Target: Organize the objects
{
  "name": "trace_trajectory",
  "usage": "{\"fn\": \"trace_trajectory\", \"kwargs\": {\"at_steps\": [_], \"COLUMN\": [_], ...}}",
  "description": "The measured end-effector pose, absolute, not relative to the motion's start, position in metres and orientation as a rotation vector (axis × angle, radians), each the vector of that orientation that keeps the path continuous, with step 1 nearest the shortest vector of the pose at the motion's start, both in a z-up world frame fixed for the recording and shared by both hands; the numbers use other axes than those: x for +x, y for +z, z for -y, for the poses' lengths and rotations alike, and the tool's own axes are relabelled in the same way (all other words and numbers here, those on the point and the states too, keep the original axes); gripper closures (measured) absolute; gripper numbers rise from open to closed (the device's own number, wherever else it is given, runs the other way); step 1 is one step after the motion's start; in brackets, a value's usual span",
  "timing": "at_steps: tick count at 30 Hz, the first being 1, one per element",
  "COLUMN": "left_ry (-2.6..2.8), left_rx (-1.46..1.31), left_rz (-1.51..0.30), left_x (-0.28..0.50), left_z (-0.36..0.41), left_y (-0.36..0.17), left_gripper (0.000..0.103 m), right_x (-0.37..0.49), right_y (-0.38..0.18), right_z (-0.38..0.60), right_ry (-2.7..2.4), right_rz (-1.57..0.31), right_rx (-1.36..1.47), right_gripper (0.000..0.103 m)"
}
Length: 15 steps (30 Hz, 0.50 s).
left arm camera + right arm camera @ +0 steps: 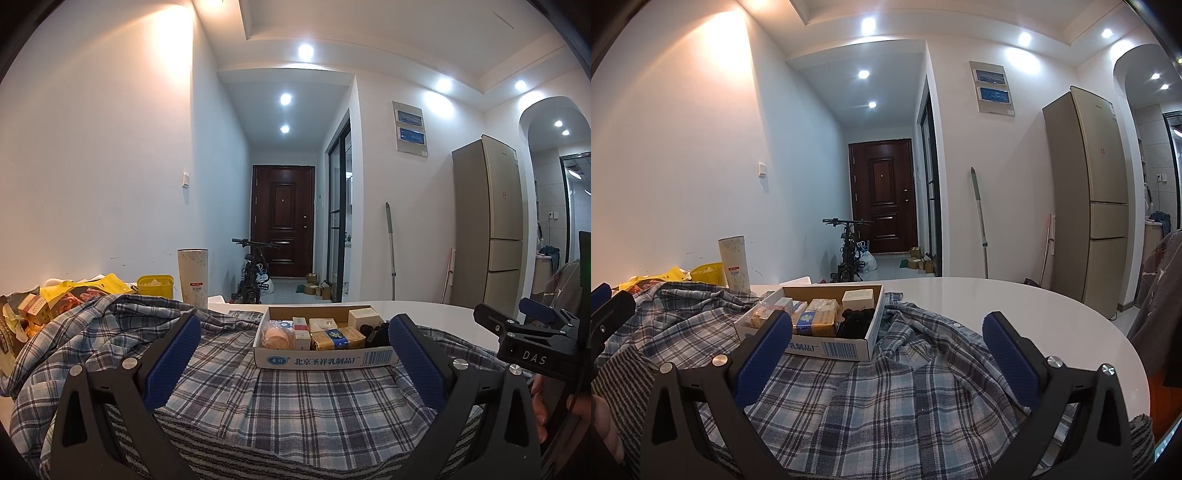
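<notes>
both the left gripper [293,352] and right gripper [886,349] hover with jaws apart over a plaid shirt [879,398] on the white desk [1015,306], near a cardboard box [325,357] of small packages.

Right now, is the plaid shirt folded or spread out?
Spread out and rumpled, not folded: the shirt lies loose across the table, bunched in wrinkles, with the box sitting on it.

- Bare white table [1015,314] lay open right of the cardboard box [827,349].
- Tall cup [734,266] and yellow packets [88,288] crowded the left.
</notes>
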<state>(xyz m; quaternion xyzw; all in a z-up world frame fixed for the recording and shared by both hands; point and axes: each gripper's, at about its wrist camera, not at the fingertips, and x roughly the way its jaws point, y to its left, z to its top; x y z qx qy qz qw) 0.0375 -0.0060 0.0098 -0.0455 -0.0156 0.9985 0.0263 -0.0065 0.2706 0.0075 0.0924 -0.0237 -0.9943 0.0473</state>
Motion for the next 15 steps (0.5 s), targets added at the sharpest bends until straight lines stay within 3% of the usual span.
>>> {"fn": "trace_trajectory", "kwargs": {"at_steps": [15], "left_ry": [3.085], "left_rx": [-0.141], "left_rz": [0.048], "left_x": [0.0378], "left_z": [0.0063], "left_y": [0.0103], "left_gripper": [0.000], "right_x": [-0.0077], "right_y": [0.0061], "right_z": [-0.2703], "right_ry": [-3.032], "right_rz": [0.072], "right_rx": [0.289], "right_gripper": [0.000]}}
